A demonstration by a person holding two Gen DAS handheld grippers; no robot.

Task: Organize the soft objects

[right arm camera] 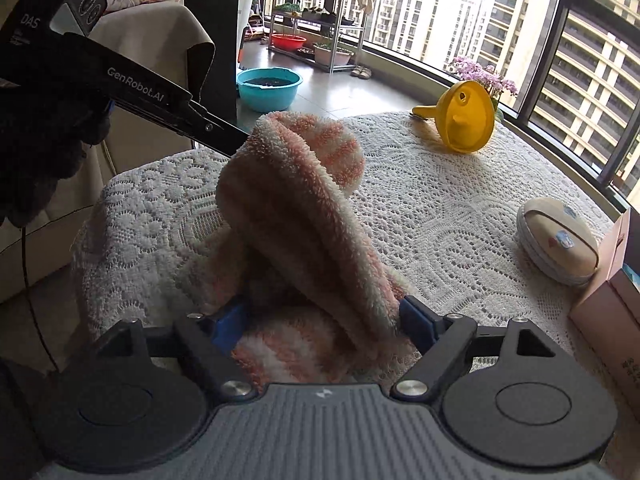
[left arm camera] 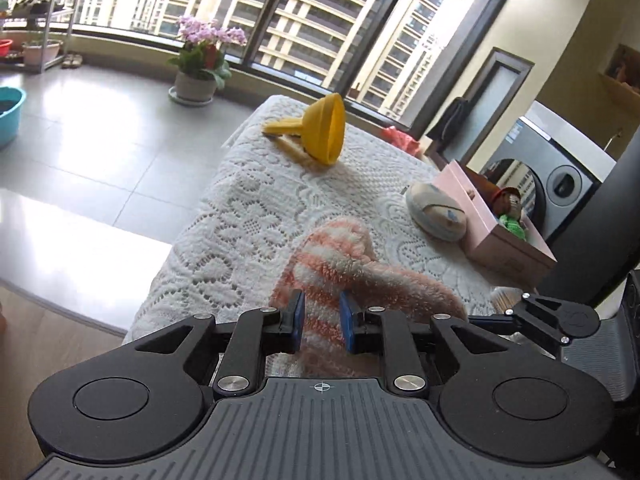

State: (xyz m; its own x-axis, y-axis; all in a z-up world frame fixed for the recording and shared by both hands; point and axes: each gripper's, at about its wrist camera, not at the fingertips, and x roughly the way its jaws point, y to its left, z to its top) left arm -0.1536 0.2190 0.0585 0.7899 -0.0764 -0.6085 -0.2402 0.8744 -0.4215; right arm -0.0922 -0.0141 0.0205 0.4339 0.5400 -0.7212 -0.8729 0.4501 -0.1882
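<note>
A lace-covered table [right arm camera: 440, 208] fills mid-frame. At centre a fluffy striped towel [right arm camera: 296, 216] is lifted, clenched by the left gripper [left arm camera: 322, 316], likely for folding. The right gripper [right arm camera: 324, 320] is spread wide around its lower fold, not visibly pressing.

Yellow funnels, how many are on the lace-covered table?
1. The yellow funnel lies on its side at the table's far end, near the window; none other shows.

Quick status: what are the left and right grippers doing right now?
Left gripper: shut on the striped fluffy towel, holding it up.
Right gripper: jaws wide, around the towel's lower fold; whether the pads press it cannot be told.
</note>
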